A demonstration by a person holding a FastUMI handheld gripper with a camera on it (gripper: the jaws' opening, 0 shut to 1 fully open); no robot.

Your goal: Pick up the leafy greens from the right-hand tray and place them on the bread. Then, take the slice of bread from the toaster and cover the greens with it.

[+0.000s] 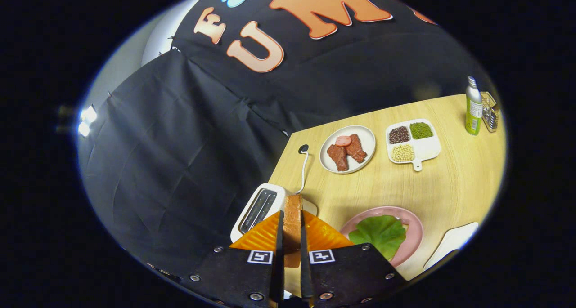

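I have the claw [291, 236] pinching the slice of bread [292, 218] edge-on, both fingers pressed against its flat faces so it stands upright between them, crust toward me; that grip suits a slice drawn straight out of a slot. The toaster [258, 209] sits just ahead and to the left of the fingers on the desk [450, 186], its near slot dark and open, its cable [305, 168] trailing away behind it. The leafy greens [380, 234] already lie spread on the pink plate [411, 222] just right of my fingers, with a pale corner beneath them that I take for the lower bread, though little of it shows. So I judge the first half done and the covering step under way: I need to carry the slice right, tip it flat and lower it over the greens. The risk is releasing it while it is tilted, so it slides off the leaf. Further back stand a plate of meat [347, 149], a divided dish of beans [411, 144] and a bottle [473, 106], well apart from my path.
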